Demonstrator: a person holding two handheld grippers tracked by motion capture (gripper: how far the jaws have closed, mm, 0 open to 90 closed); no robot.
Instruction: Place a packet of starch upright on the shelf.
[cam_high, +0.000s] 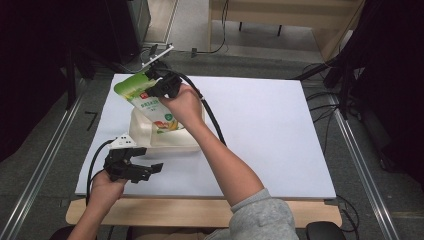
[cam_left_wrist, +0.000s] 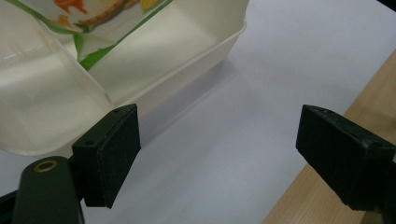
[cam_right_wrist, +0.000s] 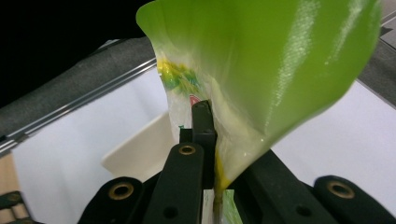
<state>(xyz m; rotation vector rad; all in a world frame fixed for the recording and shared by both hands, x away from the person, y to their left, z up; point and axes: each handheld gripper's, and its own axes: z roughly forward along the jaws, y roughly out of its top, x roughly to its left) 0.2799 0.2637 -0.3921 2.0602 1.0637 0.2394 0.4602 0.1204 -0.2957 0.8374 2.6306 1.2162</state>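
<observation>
Right claw (cam_high: 159, 86) clamped on green pouch (cam_high: 145, 100) — tilted, lower end in white tub (cam_high: 187, 142), left claw (cam_high: 145, 167) wide open

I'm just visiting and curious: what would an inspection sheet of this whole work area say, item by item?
Surface: white sheet laid on a wooden table.
Job's things: green printed pouch held tilted over a cream plastic tub; its lower end dips into the tub.
Clutter: nothing seen on the sheet besides these.
Grippers: right gripper shut on the pouch, fingers pinching its film; left gripper open, nothing between its fingers, resting beside the tub near the sheet's front edge.
Cables: a black cable trails from the right gripper across the sheet; another leaves the left gripper.
Surroundings: grey floor, metal rails at both sides, more cables behind the table.
</observation>
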